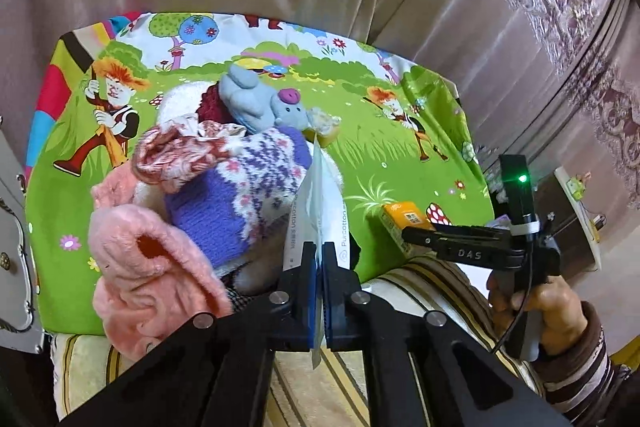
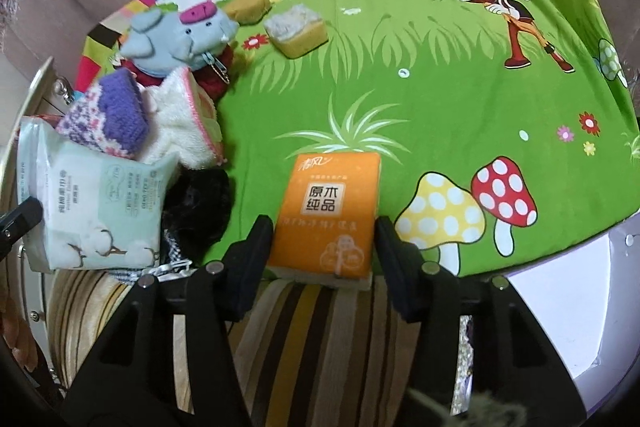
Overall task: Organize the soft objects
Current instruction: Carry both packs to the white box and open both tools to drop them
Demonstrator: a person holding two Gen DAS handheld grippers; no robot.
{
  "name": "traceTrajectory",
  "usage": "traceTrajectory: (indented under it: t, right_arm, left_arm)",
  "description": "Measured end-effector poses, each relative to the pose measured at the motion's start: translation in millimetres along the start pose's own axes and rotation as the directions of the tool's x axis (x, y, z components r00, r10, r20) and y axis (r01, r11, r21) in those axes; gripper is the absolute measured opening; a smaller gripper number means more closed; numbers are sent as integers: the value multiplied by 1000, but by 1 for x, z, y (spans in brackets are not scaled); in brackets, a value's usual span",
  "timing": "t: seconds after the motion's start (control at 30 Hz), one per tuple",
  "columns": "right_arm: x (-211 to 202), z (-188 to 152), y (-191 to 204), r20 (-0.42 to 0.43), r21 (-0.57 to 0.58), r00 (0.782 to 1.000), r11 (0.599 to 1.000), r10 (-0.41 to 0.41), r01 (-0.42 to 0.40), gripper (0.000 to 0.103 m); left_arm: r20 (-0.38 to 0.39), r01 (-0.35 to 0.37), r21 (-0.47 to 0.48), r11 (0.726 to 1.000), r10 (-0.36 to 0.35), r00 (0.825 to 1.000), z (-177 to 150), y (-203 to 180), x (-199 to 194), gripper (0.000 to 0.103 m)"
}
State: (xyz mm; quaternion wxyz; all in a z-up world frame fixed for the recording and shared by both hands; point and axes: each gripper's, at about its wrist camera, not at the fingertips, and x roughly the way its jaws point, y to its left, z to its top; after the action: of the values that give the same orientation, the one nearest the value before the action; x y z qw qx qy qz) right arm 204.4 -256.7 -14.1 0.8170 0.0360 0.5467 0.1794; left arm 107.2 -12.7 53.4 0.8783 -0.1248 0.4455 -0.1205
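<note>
Black left gripper (image 1: 319,267) nearest the lens, tongs pressed together, pinching the flat edge of the white wipes pack (image 1: 316,211) at the near edge of the cartoon cloth (image 1: 400,163), beside the soft pile: purple knit sock (image 1: 240,187), pink fleece (image 1: 152,267), grey plush pig (image 1: 260,103). Right gripper (image 2: 322,235) half spread, tongs straddling the orange tissue pack (image 2: 326,215) at the cloth's near edge, pads not clearly pressing. Risk: thin pinch could slip or tear the wrapper; orange pack overhangs the edge, so a nudge may tip it off. Both grippers angle steeply down; a hand (image 1: 556,311) wraps the right handle.
</note>
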Motion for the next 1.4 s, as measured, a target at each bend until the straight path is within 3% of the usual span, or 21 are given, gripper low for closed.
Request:
traceTrajectory:
  t: [0.17,0.5,0.77,0.87,1.07,1.23,1.4]
  right_arm:
    - [-19,-10,-10,31,30,999,999,33,-34,56]
    - [-64,-33,-44,120,84,992,996,23,-33,56]
    - [-98,-57,-81,176,146,984,989,-42,16,56]
    - [-108,-69,-95,185,168,979,984,-89,58,56]
    - [-123,-94,-125,187,231,966,964,-176,131,56]
    - [-130,-114,-149,177,286,959,944,-221,165,56]
    - [-127,-126,-164,144,320,958,928,-249,193,58]
  left_arm:
    - [2,16,-2,1000,-16,1000,-1,-10,1,3]
    - [29,65,75,995,-67,997,13,-56,-5,3]
    - [16,182,157,971,-187,982,21,-117,1,3]
    - [-7,252,185,950,-255,967,19,-147,9,3]
    - [-111,430,163,888,-417,902,7,-195,38,3]
    - [-196,477,150,866,-447,873,-13,-223,65,3]
    - [-274,455,137,880,-408,871,-27,-231,86,6]
